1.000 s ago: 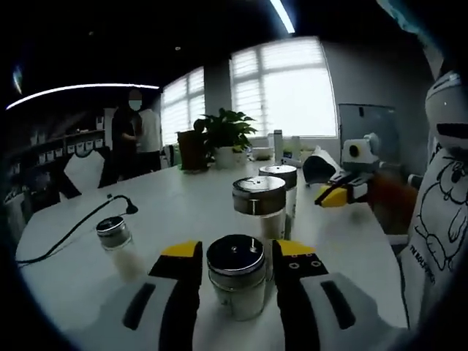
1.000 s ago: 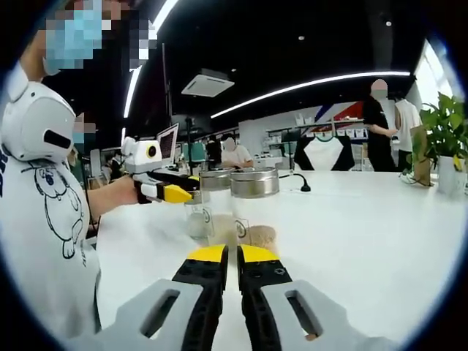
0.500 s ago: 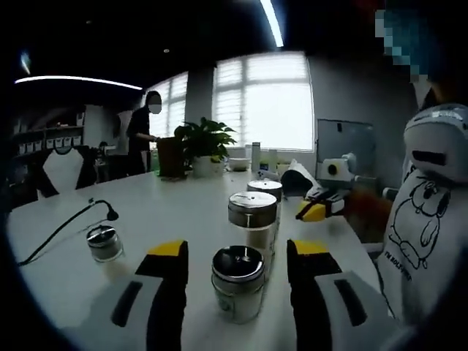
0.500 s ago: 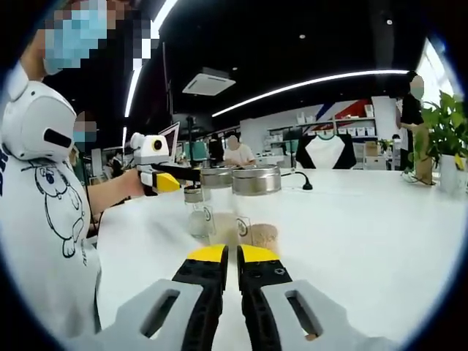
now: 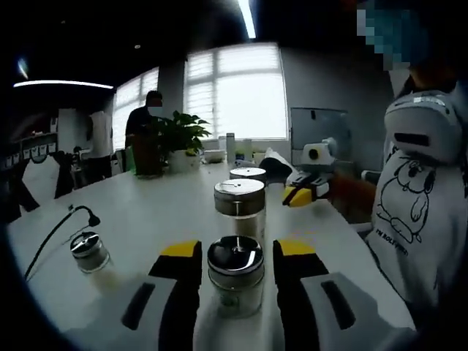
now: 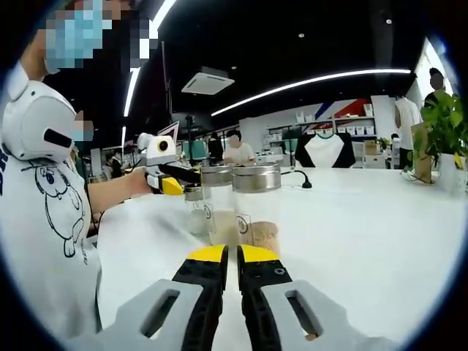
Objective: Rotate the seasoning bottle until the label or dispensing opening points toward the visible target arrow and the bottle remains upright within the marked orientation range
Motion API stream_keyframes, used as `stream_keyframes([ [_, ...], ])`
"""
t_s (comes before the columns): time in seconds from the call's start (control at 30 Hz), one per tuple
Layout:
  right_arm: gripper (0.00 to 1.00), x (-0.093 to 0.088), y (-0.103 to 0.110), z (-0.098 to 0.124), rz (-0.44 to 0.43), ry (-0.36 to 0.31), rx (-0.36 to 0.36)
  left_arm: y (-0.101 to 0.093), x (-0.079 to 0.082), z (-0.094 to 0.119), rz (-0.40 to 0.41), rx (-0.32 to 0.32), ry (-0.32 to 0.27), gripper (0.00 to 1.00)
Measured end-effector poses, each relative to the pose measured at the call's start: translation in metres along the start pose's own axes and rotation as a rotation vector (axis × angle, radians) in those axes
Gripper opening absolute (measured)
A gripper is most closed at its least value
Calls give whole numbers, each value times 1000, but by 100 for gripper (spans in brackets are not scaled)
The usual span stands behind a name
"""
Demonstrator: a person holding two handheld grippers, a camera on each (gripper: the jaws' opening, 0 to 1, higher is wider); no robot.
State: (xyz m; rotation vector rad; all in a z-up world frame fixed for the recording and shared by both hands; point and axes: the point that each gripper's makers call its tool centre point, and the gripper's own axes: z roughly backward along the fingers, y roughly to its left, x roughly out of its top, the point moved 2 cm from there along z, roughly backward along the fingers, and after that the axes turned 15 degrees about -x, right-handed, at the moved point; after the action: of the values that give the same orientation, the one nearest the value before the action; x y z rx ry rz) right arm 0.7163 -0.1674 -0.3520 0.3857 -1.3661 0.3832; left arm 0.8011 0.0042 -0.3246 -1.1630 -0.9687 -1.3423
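Upper left of my left gripper view, a potted plant (image 5: pixel 174 139) stands before bright windows (image 5: pixel 235 91); a black cable (image 5: pixel 57 230) trails across the white table (image 5: pixel 146 212) at left.

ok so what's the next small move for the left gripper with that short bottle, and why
Probably close the left gripper on the short seasoning bottle before any turn. Its jaws stand open on either side of the bottle, with a gap showing on each side, so a twist now would not turn it. The bottle stands upright on the white table. The right gripper looks shut, holding nothing.
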Motion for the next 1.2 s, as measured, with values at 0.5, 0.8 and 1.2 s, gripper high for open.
stream_keyframes([
  [0.5, 2, -1, -1, -1, -7, -3, -2, 1, -2, -2, -8, 96, 38, 33],
  [0.8, 2, 1, -4, -1, -9, -12, -15, 0, -3, 0, 21, 226, 37, 33],
  [1.2, 2, 4, -3, -3, -1, -12, -8, -1, -3, 4, 37, 320, 20, 33],
])
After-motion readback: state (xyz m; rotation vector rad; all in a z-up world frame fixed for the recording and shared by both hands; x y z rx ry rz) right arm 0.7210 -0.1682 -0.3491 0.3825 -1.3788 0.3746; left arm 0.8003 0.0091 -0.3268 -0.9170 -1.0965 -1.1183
